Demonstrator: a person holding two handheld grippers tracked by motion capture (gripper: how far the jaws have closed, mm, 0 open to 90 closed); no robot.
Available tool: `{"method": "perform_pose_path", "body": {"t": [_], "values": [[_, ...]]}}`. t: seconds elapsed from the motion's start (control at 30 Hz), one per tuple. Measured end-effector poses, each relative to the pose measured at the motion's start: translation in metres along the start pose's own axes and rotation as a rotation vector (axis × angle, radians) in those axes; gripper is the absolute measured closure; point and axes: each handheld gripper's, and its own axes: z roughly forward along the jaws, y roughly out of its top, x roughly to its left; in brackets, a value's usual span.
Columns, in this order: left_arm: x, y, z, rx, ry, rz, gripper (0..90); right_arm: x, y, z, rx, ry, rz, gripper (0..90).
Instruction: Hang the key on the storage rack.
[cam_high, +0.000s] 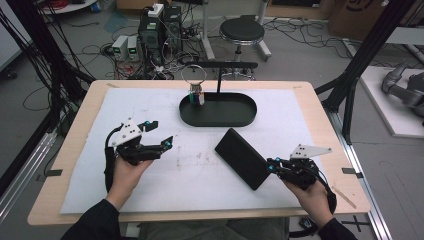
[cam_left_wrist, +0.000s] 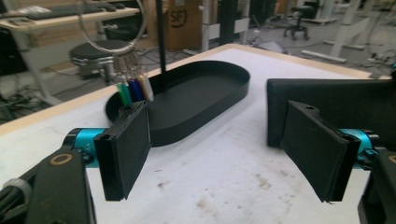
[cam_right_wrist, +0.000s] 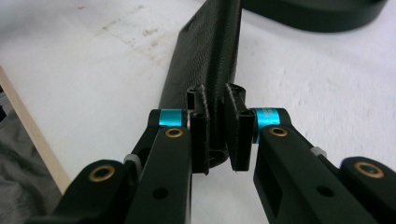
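A flat black case (cam_high: 242, 157) lies at an angle on the white mat, right of centre. My right gripper (cam_high: 271, 165) is shut on its near right end; in the right gripper view both pads pinch the case (cam_right_wrist: 205, 60) edge-on at the right gripper (cam_right_wrist: 217, 135). My left gripper (cam_high: 162, 132) hovers open over the left of the mat with nothing between its pads (cam_left_wrist: 126, 149). Beyond it stands a black oval tray (cam_high: 235, 123) with a post, from which a key ring (cam_high: 194, 75) with coloured keys (cam_left_wrist: 135, 88) hangs. The left gripper (cam_left_wrist: 219, 149) faces the tray (cam_left_wrist: 196, 126) and the case (cam_left_wrist: 336, 100).
The white mat (cam_high: 150, 190) covers most of the wooden table (cam_high: 325, 130). A black stool (cam_high: 242, 31), electronics boxes (cam_high: 155, 30) and many cables are on the floor behind. Black frame struts (cam_high: 360, 60) rise at the right.
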Motion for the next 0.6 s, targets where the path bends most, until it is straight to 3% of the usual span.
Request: {"method": "perform_pose_path", "body": {"t": [0.13, 0.33, 0.6], "values": [[0.001, 0.002, 0.012, 0.010, -0.069, -0.052, 23.8, 0.002, 0.005, 0.002, -0.018, 0.004, -0.031, 82.7], [-0.002, 0.003, 0.037, 0.046, -0.149, -0.070, 24.1, 0.006, 0.011, 0.004, -0.043, 0.008, -0.095, 82.9], [-0.014, 0.011, 0.075, 0.078, -0.230, -0.034, 31.4, 0.009, 0.013, 0.003, -0.051, 0.016, -0.137, 82.8]]}}
